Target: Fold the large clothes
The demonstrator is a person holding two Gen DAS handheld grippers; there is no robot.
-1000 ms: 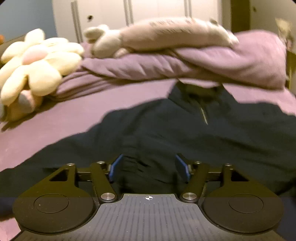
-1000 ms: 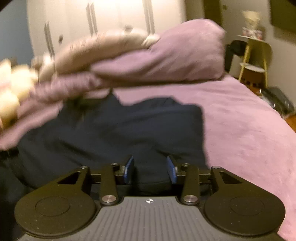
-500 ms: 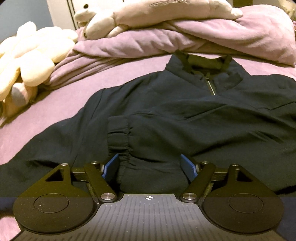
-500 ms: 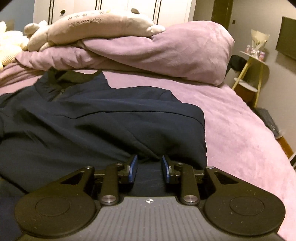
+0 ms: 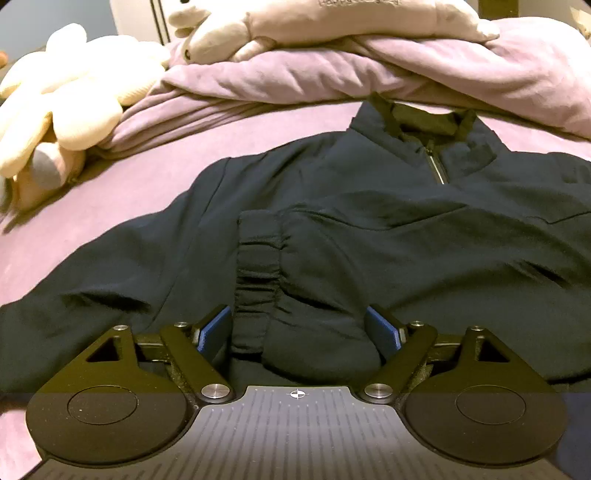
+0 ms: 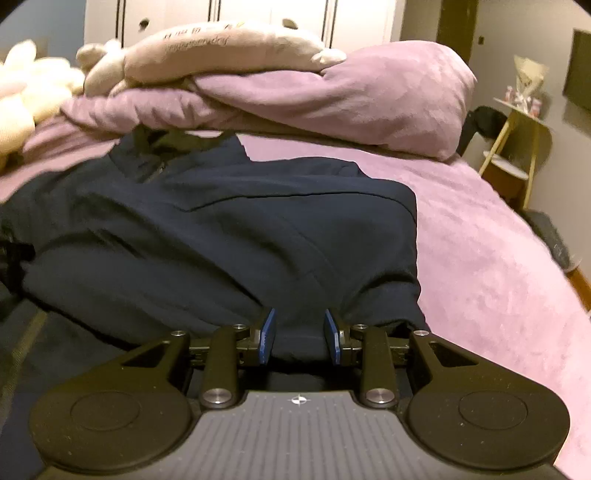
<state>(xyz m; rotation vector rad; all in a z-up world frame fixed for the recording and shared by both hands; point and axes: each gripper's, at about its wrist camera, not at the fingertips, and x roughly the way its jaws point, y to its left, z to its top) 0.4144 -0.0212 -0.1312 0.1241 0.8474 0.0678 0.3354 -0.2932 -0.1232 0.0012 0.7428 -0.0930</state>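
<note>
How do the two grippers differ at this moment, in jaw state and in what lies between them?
The left gripper stands wide, jaws opening, pads clear of the sleeve cuff; the right gripper is narrow, pads pressing a fold of the jacket. Both have blue pads and sit low over the jacket.

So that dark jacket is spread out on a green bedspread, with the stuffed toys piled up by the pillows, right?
Not quite: the bedspread is purple, not green. The right wrist view shows this best, with the dark jacket lying on it. The rest holds: the stuffed toys do sit up by the pillows.
</note>
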